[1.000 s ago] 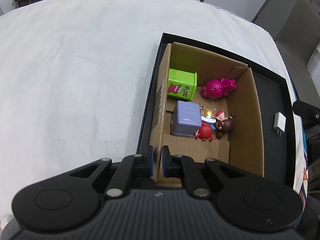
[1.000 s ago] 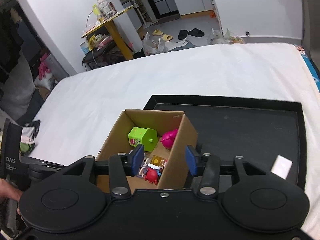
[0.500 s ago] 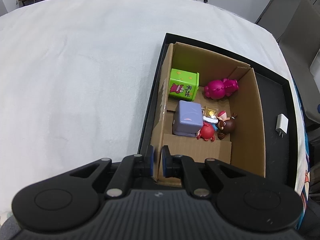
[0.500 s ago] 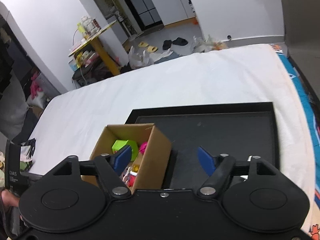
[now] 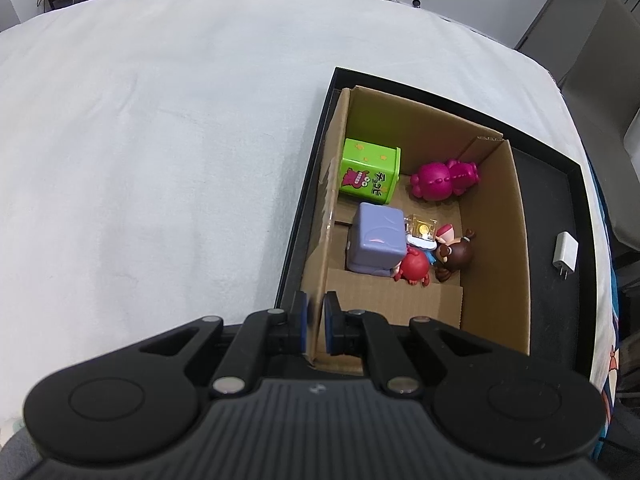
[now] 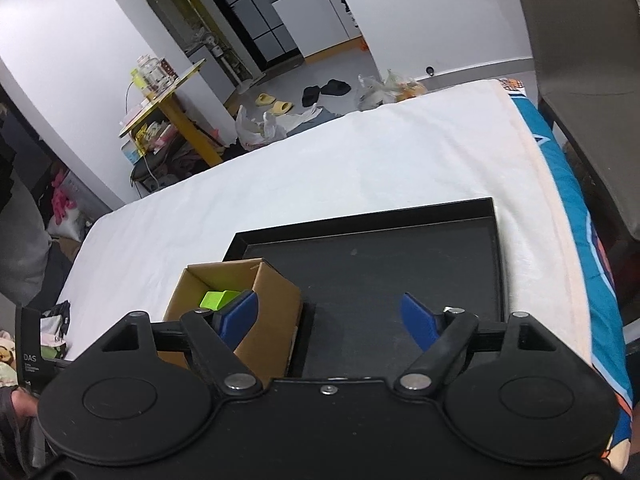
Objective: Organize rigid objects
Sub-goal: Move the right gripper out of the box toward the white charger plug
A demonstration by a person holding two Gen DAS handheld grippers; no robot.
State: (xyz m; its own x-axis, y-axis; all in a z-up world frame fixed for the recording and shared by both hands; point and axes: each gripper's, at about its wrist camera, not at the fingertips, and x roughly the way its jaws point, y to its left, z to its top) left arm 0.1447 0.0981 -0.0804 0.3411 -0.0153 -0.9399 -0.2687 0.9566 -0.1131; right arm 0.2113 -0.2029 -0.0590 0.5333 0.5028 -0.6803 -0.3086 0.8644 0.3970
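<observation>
Now left hand-held gripper (image 5: 315, 322) clamps cardboard box (image 5: 496, 240) wall.

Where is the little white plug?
In the left wrist view, the white plug lies on the black tray, right of the cardboard box holding the toys.

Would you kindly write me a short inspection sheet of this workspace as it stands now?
Surface: white cloth under a black tray.
Job's things: cardboard box on the tray holds green box, magenta toy, purple cube, small figures.
Clutter: white charger on the tray.
Grippers: left claw shut on the box wall; right claw open, just been opening, empty.
Cables: nothing seen.
Surroundings: slippers, bags on the floor.
</observation>
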